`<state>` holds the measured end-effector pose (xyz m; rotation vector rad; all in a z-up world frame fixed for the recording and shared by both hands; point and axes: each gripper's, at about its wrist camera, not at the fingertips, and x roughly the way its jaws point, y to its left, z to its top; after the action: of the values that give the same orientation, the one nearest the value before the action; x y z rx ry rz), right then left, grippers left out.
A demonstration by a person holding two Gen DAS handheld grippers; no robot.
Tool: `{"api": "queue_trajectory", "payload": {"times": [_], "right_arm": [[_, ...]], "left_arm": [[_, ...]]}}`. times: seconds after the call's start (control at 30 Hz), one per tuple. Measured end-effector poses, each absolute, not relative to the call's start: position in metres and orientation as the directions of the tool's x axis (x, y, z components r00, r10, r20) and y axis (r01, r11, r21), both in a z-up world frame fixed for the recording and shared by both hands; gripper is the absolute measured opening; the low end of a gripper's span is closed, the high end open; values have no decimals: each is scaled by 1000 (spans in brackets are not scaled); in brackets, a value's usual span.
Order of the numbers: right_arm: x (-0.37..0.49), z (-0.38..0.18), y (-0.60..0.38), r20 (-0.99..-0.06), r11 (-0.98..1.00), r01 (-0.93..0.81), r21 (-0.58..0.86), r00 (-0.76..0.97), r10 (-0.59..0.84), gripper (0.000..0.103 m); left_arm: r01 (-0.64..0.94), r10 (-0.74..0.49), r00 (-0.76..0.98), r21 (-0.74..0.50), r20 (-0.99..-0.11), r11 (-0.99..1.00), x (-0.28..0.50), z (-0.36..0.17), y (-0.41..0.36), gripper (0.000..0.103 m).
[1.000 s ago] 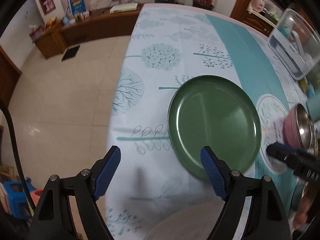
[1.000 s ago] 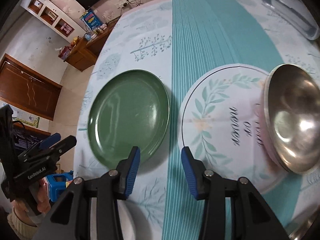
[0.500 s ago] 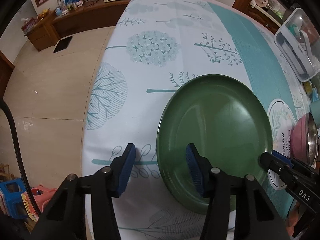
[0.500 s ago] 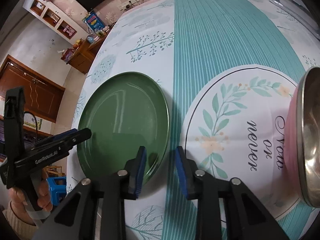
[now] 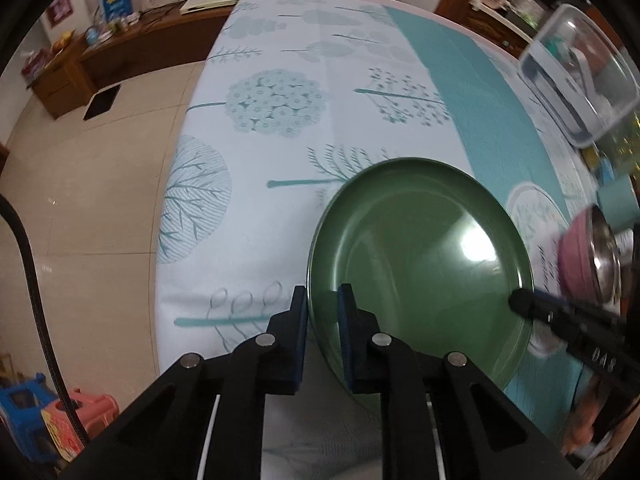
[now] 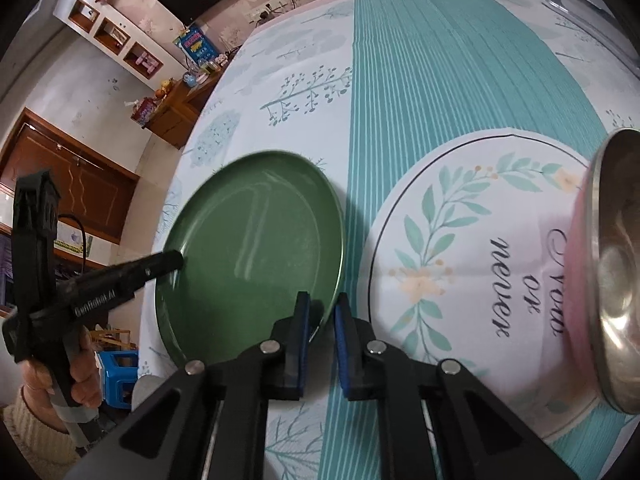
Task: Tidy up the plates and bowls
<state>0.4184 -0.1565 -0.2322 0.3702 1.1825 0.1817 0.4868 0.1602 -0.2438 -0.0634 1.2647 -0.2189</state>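
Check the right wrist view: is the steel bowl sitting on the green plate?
No. The steel bowl sits at the far right, apart from the green plate, with the round printed placemat between them.

Table (image 5: 280,208) under plate (image 5: 420,264), bowl (image 6: 616,288)

Beige tiled floor (image 5: 80,208), wooden cabinet (image 5: 120,60)

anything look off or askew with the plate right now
The green plate is tilted rather than flat: both grippers pinch opposite rims, left and right, and a shadow shows under its right edge. No spill or damage shows.
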Motion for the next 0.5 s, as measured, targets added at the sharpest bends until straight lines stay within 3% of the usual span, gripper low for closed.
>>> {"api": "queue_trajectory", "payload": {"times": [0.5], "right_arm": [[336,-156,-156,-827,918,-12,396,429,363,11]], "left_arm": [[215,-265,324,-202,-908,956,389,-162,165,12]]}}
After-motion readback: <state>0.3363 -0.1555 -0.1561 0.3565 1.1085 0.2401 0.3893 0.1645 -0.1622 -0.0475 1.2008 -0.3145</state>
